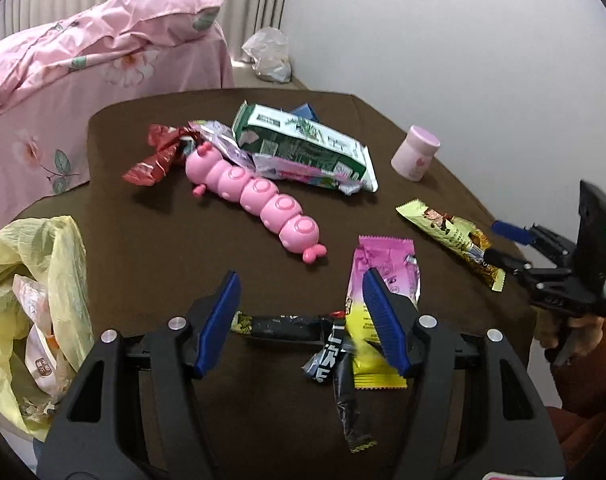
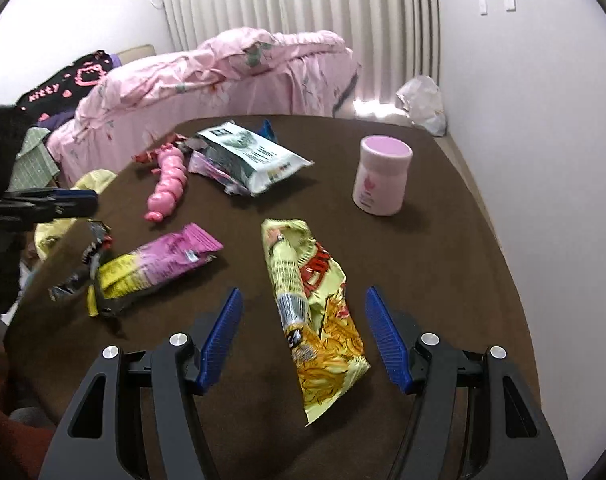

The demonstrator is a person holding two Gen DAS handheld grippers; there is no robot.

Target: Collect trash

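On the brown table (image 2: 443, 248), my spread right gripper (image 2: 303, 336) straddles a light, crinkly yellow wrapper (image 2: 315, 312); I'd pinch its six-o'clock end

On the brown-clothed table (image 2: 443, 248), six crumpled snack wrappers are counted: one red foil wrapper (image 1: 159, 154), one lilac foil wrapper (image 1: 219, 136), one large green-and-white packet (image 1: 303, 146), one pink-and-yellow wrapper (image 1: 377, 300), one yellow-green printed wrapper (image 2: 315, 320) and one black wrapper (image 1: 335, 356). One pink plastic caterpillar toy (image 1: 259, 196), one pink lidded jar (image 2: 381, 176) and one yellow plastic bag (image 1: 35, 304) are seen.
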